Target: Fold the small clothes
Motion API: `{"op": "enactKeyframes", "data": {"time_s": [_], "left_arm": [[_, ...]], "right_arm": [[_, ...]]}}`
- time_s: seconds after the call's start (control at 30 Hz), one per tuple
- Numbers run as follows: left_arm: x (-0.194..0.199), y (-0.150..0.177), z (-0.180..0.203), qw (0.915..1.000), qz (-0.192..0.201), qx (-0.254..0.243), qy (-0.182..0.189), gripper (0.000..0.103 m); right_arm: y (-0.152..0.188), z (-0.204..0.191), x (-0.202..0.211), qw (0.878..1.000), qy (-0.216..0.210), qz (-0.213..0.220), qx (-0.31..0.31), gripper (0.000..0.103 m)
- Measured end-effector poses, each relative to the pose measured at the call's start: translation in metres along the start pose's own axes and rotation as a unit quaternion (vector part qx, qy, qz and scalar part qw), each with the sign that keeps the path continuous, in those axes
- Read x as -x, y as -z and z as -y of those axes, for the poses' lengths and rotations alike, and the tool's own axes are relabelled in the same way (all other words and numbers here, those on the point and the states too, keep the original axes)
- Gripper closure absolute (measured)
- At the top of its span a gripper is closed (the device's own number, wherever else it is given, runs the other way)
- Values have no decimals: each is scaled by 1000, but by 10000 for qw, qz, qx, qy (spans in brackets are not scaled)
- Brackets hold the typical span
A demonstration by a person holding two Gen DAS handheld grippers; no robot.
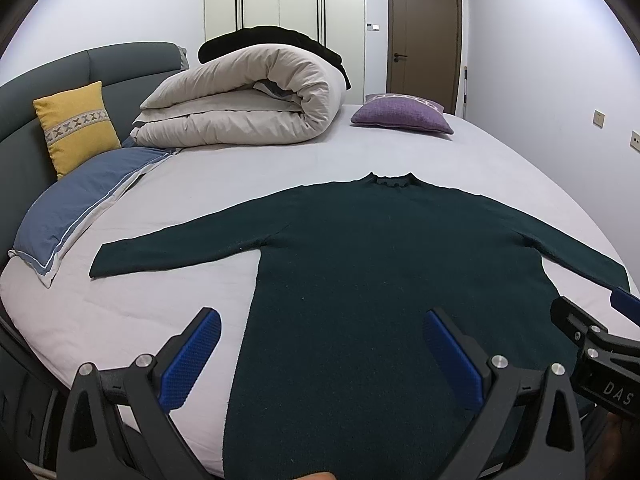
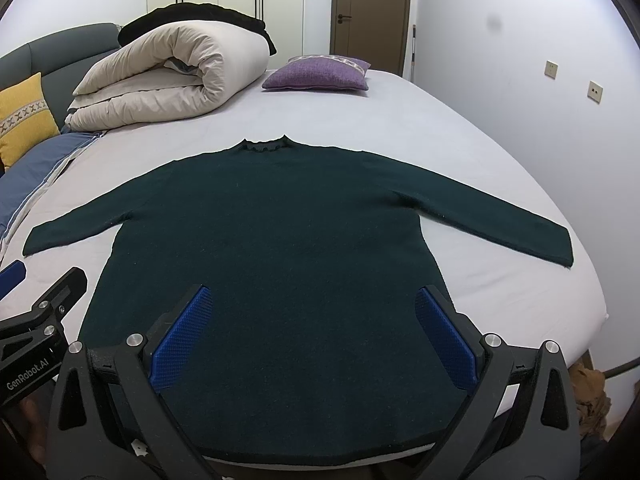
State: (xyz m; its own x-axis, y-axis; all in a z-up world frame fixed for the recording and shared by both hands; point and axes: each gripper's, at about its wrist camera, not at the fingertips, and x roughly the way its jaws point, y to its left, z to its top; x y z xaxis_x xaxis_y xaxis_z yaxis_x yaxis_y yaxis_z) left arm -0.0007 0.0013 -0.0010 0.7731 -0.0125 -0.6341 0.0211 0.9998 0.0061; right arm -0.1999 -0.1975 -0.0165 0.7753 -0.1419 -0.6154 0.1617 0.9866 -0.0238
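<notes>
A dark green long-sleeved sweater (image 1: 380,248) lies flat on the bed, collar away from me, both sleeves spread out to the sides; it also shows in the right wrist view (image 2: 280,240). My left gripper (image 1: 322,324) is open and empty, held above the sweater's lower left part, its left finger over the sheet. My right gripper (image 2: 312,304) is open and empty above the sweater's lower body near the hem. Each gripper shows at the edge of the other's view: the right one (image 1: 592,320) and the left one (image 2: 44,292).
The bed has a light grey sheet (image 1: 280,168). A rolled beige duvet (image 1: 248,96) with a black garment on top lies at the far left. A purple cushion (image 1: 402,114), a yellow cushion (image 1: 76,124) and a blue pillow (image 1: 80,204) lie around. Walls and a door stand behind.
</notes>
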Motion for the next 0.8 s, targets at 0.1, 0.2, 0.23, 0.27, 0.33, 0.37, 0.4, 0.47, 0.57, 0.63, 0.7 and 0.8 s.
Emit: {"op": "enactKeyframes", "data": {"time_s": [0.1, 0.2, 0.23, 0.27, 0.33, 0.37, 0.4, 0.47, 0.57, 0.63, 0.7, 0.8], "left_arm": [[0, 0, 0, 10000, -6, -7, -1, 0], [0, 0, 0, 10000, -3, -3, -2, 0], [0, 0, 0, 10000, -3, -2, -1, 0], [0, 1, 0, 10000, -4, -3, -3, 0], [-1, 1, 1, 10000, -6, -5, -3, 0], [-1, 1, 1, 10000, -7, -3, -7, 0], [-1, 1, 1, 10000, -12, -4, -8, 0], [-1, 1, 0, 10000, -16, -1, 2, 0], [-2, 2, 0, 10000, -18, -4, 2, 0], [-2, 3, 0, 10000, -26, 4, 5, 0], [-3, 4, 0, 10000, -32, 8, 6, 0], [-3, 4, 0, 10000, -37, 7, 13, 0]], "right_arm": [[1, -1, 0, 10000, 2, -2, 3, 0], [1, -2, 0, 10000, 5, -5, -3, 0], [1, -1, 0, 10000, 5, -3, -4, 0], [1, -1, 0, 10000, 2, -6, -4, 0], [1, -1, 0, 10000, 2, -9, -1, 0], [2, -2, 1, 10000, 4, -9, -2, 0], [1, -1, 0, 10000, 0, -8, -2, 0], [2, -2, 0, 10000, -3, -14, 4, 0], [3, -3, -1, 10000, -3, -19, 7, 0], [3, -3, -1, 10000, 2, -20, 5, 0], [3, -3, -1, 10000, 0, -20, 3, 0], [3, -3, -1, 10000, -1, -23, 2, 0]]}}
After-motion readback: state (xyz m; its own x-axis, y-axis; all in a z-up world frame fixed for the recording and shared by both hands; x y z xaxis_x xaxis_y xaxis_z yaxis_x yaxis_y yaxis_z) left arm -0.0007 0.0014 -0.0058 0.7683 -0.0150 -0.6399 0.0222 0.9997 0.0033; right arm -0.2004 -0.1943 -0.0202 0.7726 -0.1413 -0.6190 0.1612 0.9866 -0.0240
